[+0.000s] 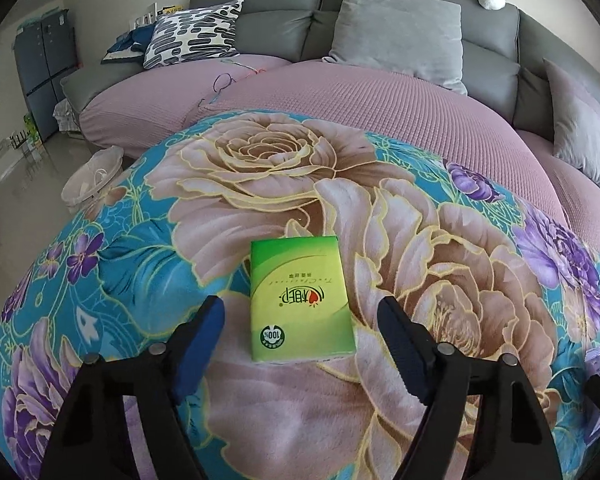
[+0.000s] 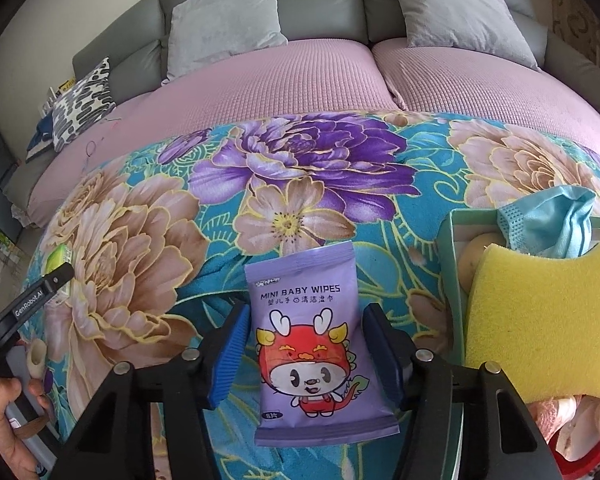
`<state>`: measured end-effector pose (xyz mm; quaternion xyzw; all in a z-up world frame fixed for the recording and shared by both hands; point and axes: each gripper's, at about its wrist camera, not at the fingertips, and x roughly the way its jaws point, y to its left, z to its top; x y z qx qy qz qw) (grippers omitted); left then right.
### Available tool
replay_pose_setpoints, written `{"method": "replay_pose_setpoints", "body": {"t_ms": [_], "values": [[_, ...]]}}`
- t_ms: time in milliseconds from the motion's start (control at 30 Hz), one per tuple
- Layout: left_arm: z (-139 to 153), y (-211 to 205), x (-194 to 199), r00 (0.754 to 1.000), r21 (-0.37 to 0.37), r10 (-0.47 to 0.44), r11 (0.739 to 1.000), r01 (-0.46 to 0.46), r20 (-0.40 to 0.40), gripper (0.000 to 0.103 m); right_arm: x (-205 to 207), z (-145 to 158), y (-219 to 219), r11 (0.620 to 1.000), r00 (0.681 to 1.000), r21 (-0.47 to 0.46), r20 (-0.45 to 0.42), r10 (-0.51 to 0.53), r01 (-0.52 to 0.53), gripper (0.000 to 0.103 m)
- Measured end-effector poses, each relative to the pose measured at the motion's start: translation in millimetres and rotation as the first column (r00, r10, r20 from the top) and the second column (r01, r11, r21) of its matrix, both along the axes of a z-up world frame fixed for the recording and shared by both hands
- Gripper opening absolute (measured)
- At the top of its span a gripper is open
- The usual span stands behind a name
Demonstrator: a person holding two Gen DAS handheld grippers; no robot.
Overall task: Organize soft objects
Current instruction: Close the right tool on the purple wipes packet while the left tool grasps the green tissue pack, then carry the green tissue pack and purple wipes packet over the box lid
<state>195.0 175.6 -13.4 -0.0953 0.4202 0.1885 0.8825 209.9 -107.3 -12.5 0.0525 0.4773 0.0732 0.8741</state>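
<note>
A green tissue pack (image 1: 300, 298) lies flat on the floral blanket (image 1: 260, 184). My left gripper (image 1: 300, 320) is open, its blue pads on either side of the pack's near end, not touching it. A purple baby wipes pack (image 2: 318, 344) lies on the blanket (image 2: 148, 216) in the right wrist view. My right gripper (image 2: 306, 336) is open with its pads astride the wipes pack. The left gripper's finger (image 2: 40, 292) and the green pack (image 2: 58, 258) show at the left of that view.
A green-rimmed box (image 2: 448, 240) at the right holds a yellow sponge (image 2: 540, 320) and a light blue cloth (image 2: 548, 220). Grey cushions (image 1: 396, 40) and a patterned pillow (image 1: 192, 34) lean on the sofa back. A white bin (image 1: 92, 176) stands on the floor at left.
</note>
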Motion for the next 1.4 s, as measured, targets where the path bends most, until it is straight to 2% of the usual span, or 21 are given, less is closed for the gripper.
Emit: {"method": "replay_pose_setpoints", "body": {"t_ms": [67,133,167,533,800,1067,1400], "values": [[-1,0,0,1.000,-0.006,0.000,1.000,0.000,-0.001,0.071,-1,0,0,1.000,1.000,-0.006,-0.003,0.004,-0.004,0.059],[-2,2,0,1.000,-0.024,0.000,1.000,0.000,0.000,0.052,-1,0,0,1.000,1.000,-0.008,-0.005,0.009,-0.009,0.058],[-2,3,0,1.000,-0.027,0.001,1.000,-0.001,0.000,0.050,-2,0,-1,1.000,1.000,-0.007,-0.007,0.009,-0.009,0.058],[3,2,-4,1.000,-0.068,-0.006,0.998,0.007,0.017,0.049,-7,0,-3,1.000,1.000,-0.018,-0.017,0.020,-0.020,0.055],[24,-7,-20,0.999,-0.070,-0.013,0.997,0.016,0.042,0.049,-14,2,-3,0.999,0.999,-0.013,-0.024,0.031,-0.032,0.054],[53,-39,-43,0.994,-0.072,-0.063,0.995,0.070,0.094,0.049,-35,8,-5,0.999,0.999,-0.002,-0.029,0.043,-0.043,0.054],[57,-84,-68,0.984,-0.090,-0.148,0.984,0.157,0.102,0.049,-75,32,-18,0.999,0.999,0.004,0.018,0.033,-0.034,0.054]]}}
